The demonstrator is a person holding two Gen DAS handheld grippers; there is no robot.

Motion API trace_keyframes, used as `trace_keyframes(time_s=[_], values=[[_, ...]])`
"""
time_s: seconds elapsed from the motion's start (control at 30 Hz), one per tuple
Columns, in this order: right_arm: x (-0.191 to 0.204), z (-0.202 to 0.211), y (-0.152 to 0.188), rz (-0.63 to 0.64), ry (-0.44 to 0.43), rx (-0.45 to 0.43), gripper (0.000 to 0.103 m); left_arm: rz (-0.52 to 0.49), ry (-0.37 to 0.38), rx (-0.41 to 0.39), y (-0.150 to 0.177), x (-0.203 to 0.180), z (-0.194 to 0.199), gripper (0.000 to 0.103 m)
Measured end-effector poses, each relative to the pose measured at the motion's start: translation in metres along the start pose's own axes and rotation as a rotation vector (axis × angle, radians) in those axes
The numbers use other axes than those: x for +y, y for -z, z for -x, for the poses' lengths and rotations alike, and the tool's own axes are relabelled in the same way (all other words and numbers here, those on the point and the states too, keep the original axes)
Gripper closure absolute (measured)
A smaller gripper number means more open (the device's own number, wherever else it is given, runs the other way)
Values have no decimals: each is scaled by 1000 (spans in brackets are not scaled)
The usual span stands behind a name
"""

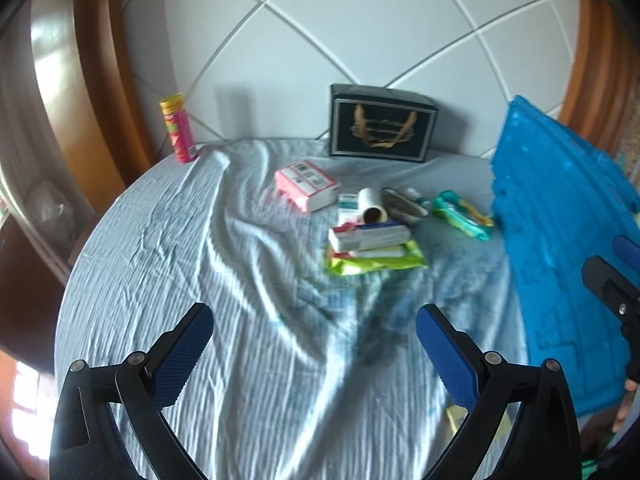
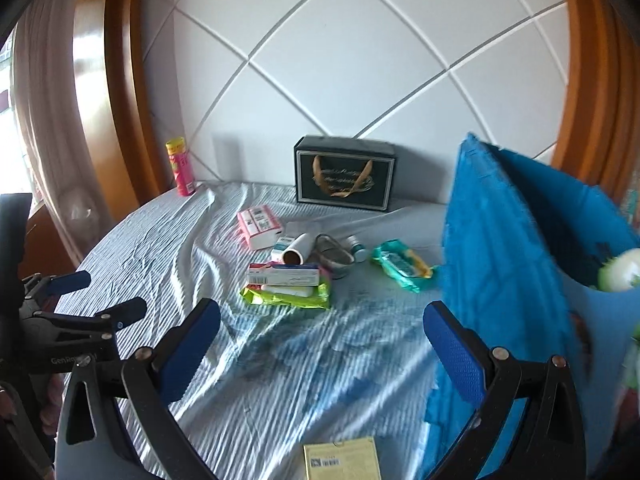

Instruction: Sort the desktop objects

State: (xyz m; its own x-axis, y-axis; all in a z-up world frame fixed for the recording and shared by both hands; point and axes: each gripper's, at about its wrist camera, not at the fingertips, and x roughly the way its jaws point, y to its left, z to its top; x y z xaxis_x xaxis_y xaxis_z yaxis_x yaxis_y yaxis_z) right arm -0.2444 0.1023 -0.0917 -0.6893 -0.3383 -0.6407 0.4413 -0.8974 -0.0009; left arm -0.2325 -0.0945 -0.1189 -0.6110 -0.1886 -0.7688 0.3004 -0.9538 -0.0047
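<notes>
A: Where the striped sheet [image 1: 248,320] runs toward both cameras, what room is free?

B: A broad bare stretch, wrinkled only. Left gripper [image 1: 314,334]: jaws spread wide, nothing between the pads, hovering above the sheet. Right gripper [image 2: 322,330]: same condition, wide apart and empty.

A: Location of the items for sorting?

B: Clustered at mid-sheet, well ahead of both grippers. A white carton [image 1: 370,236] lies on a lime-green packet [image 1: 374,260]. Just behind it sit a white roll [image 1: 372,206] lying on its side and a metal dish [image 1: 402,204]. A pink-and-white box [image 1: 308,184] lies to the left of the cluster, a teal wipes pack [image 1: 462,214] to the right.

A: Boundaries?

B: Right side: a blue bin [image 2: 516,248] stands at the sheet's edge, its wall just beside the right gripper's right finger; the teal pack lies near its base. Rear: a black gift box [image 1: 382,124] stands upright against the padded wall. Rear left corner: a pink-and-yellow canister [image 1: 178,128], upright, well apart from the cluster. Left: the sheet's curved edge meets a wooden frame [image 1: 96,92].

A: Anything near the cameras?

B: A yellow card [image 2: 342,458] lies flat below the right gripper, at the near edge.
</notes>
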Motion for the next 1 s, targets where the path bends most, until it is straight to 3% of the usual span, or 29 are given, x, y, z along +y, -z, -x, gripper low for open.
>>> trace_keyframes(time_s=[0.17,0.4,0.47,0.53,0.6,0.8,1.0], values=[[-1,-62,2,23,-43,80,0,10,-35,56,-9,2,-44,1],[-13,-130,4,-19,-12,166,0,-4,-13,115,-27,7,-105,1],[-16,-149,4,-32,-1,189,7,-17,-3,130,-33,9,-125,1],[-20,-177,2,-41,16,219,38,-24,2,136,-38,12,-145,1],[-25,-205,-2,-46,47,238,50,-19,7,149,-40,15,-166,1],[-54,-286,-16,-65,165,260,56,-2,84,185,-49,1,-226,17],[-101,-354,-34,-139,270,260,56,-23,82,120,-117,-25,-278,20]])
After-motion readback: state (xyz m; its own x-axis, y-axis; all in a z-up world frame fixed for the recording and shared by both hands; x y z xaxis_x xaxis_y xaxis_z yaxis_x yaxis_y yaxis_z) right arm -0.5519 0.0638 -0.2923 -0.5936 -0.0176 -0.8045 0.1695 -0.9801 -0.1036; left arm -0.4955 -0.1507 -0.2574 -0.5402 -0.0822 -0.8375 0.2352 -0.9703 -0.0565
